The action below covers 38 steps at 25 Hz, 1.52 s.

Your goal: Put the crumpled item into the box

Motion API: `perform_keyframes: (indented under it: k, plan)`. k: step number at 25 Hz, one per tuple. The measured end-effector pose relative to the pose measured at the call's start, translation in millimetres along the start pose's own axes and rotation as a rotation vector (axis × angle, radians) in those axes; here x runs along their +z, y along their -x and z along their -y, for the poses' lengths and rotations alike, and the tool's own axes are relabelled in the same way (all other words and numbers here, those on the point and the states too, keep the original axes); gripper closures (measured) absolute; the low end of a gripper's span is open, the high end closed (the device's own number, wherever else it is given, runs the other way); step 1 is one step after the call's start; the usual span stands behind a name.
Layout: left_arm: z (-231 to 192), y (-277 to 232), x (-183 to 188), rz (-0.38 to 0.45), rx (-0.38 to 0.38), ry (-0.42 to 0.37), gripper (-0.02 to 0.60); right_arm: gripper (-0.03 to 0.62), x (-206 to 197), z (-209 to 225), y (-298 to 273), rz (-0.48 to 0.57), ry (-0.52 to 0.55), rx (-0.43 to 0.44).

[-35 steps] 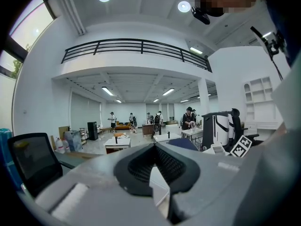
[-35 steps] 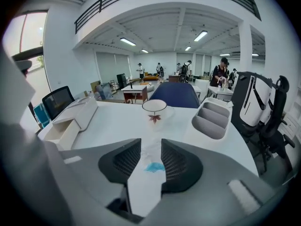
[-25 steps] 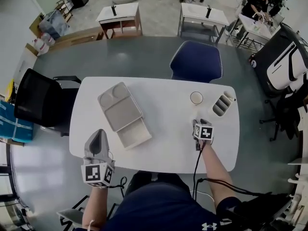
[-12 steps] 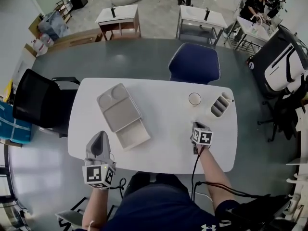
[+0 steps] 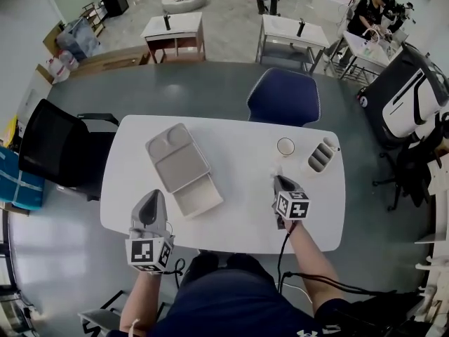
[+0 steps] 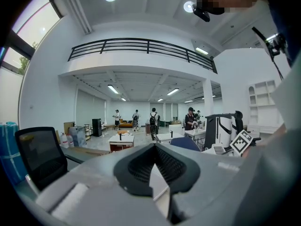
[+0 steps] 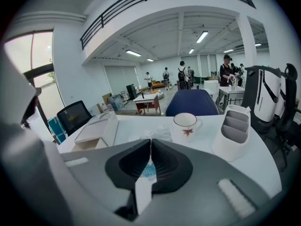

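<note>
The right tongs [image 7: 150, 143] have their jaws pressed together. A small blue and white bit shows in the slit between them. It looks like part of the crumpled thing [image 7: 159, 134], so the tongs seem to pinch it by its near edge. The rest of it spreads out just past the tips, low over the white table [image 5: 238, 213]. It is hard to tell if it is lifted or touching the table. In the head view this spot is right of the middle of the frame, just below the cup [image 5: 285, 146].

The left tongs [image 6: 154, 148] are closed too, with nothing between the jaws. In the head view they sit in the lower left, near the front edge of the table, and point up toward the box [image 5: 198, 195].

The box lies left of the middle of the frame, well apart from the crumpled thing. Its lid is open and the tray part looks empty.

So the task looks to be near its start. The grab seems done. What is left is the carry across the table to the left, and then the drop into the open box.
</note>
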<state>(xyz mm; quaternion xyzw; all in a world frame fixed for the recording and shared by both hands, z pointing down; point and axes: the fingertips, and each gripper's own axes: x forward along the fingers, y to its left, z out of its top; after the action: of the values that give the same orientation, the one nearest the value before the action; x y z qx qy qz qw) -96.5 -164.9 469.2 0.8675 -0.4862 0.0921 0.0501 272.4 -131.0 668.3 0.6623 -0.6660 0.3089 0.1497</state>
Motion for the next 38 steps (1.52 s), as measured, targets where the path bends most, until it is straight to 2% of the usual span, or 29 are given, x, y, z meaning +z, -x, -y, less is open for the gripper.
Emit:
perform_keyframes:
  k: [6, 16, 20, 24, 29, 33, 38]
  plan:
    - [-22.3, 18.2, 1.1, 0.018, 0.028, 0.011, 0.58, 0.582, 29.0, -71.0, 8.6, 0.05, 0.055, 0.115]
    - [-56.5, 46.1, -3.2, 0.033, 0.09, 0.042, 0.58, 0.583, 26.7, -175.3, 7.6, 0.02, 0.159, 0.27]
    - [-67.6, 52.0, -13.3, 0.041, 0.105, 0.054, 0.58, 0.583, 14.7, -201.4, 1.9, 0.003, 0.196, 0.308]
    - [-72.5, 40.6, -5.8, 0.071, 0.096, 0.057, 0.58, 0.583, 27.7, -214.7, -6.2, 0.012, 0.244, 0.321]
    - [-93.5, 64.3, -28.2, 0.011, 0.125, 0.083, 0.58, 0.583, -8.4, -253.1, -16.1, -0.069, 0.275, 0.355]
    - [-108.0, 72.0, -33.9, 0.003, 0.139, 0.092, 0.58, 0.583, -29.2, -270.7, -30.2, -0.134, 0.319, 0.363]
    - [-124.7, 81.0, -39.6, -0.008, 0.156, 0.095, 0.58, 0.583, -54.4, -291.4, -42.9, -0.201, 0.457, 0.379]
